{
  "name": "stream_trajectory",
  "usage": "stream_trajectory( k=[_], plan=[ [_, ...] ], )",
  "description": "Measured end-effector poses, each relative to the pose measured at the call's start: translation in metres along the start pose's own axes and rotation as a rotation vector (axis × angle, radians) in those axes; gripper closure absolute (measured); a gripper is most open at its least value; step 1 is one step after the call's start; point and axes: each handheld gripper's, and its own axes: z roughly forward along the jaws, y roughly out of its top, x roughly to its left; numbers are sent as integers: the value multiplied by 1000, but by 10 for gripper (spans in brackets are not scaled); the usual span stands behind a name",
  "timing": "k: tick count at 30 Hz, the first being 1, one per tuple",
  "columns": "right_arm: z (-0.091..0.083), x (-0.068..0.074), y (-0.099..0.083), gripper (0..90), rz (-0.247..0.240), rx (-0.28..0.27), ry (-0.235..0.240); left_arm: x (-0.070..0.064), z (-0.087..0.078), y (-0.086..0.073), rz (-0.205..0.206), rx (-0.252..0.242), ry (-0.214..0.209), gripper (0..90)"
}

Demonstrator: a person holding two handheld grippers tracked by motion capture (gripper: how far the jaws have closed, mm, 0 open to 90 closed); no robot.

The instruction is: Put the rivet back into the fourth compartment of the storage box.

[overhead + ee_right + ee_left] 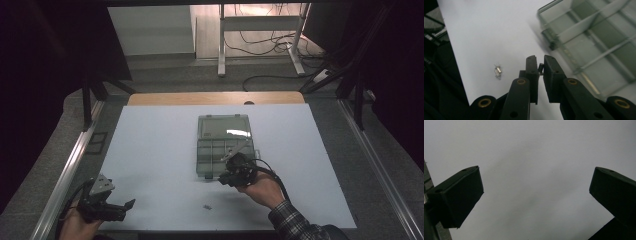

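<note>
1. The right hand-held gripper (540,65) has its jaws nearly closed on a small dark piece (540,67), just beside the clear plastic compartment box (222,145), whose lid is open.
2. The left hand-held gripper (131,203) rests at the white worktop's (155,150) near left corner, jaws wide apart and holding nothing.
3. A small metal part (497,71) lies loose on the worktop, near the right gripper.

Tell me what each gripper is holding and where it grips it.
The right gripper pinches a small dark part between its fingertips; which part of it cannot be told. The left gripper is open over the white table, holding nothing.
</note>
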Motion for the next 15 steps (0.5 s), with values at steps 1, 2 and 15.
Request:
stream_trajectory(
  k=[1,2,15],
  plan=[
    [-2,-2,0,808,6,-6,-6,0,0,0,0,0,0,0],
    [-5,-5,-1,808,10,-13,-11,0,0,0,-1,-1,1,0],
    [-29,-32,-7,807,72,-95,-57,0,-1,0,-2,-5,1,0]
  ],
)
